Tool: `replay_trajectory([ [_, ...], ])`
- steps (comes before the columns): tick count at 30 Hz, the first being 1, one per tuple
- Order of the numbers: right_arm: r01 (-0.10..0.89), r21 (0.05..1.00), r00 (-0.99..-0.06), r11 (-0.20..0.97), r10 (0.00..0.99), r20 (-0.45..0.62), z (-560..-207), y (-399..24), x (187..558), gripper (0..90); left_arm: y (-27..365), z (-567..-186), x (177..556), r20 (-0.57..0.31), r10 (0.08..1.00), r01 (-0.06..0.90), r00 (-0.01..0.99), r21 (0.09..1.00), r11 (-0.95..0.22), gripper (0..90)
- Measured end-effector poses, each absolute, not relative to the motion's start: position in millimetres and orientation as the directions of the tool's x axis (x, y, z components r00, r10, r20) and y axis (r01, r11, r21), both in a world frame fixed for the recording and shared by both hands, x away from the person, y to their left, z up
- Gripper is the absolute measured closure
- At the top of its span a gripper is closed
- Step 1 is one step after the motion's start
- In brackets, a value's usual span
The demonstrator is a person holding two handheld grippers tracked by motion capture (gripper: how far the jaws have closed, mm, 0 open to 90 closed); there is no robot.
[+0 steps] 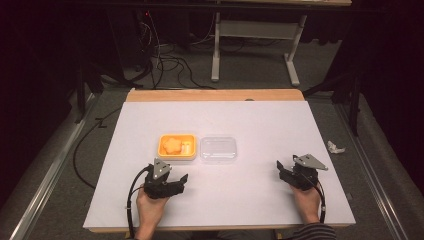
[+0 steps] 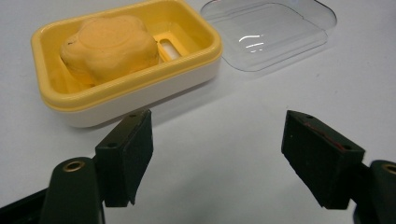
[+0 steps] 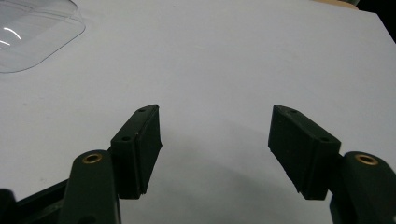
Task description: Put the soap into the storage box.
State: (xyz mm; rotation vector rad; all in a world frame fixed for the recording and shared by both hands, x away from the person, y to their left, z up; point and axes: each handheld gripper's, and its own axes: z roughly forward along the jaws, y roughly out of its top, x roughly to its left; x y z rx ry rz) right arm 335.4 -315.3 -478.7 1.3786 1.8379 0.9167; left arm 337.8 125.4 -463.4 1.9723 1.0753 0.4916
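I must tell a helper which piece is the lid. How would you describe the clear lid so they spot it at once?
On the white table, look near the middle, beyond the two grippers. Two rounded rectangular pieces lie side by side; the clear lid is the right one. It is see-through and empty, unlike the yellow soap dish holding an orange soap bar.

Each matte black two-jaw left gripper and right gripper carries a grey three-cornered plate and a trailing black cable. Their flat rectangular jaw pads show small screw holes and brass-ringed pivots. The right arm wears a dark striped sleeve.
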Motion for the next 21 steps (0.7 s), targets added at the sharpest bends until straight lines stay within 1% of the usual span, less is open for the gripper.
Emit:
replay_trajectory([
  [21,0.513,0.833,-0.233,0.205,0.968,-0.095,-479,-315,336,35.1,127,-473,349,-0.059,0.857,0.512,0.512,0.822,-0.249,25.4],
])
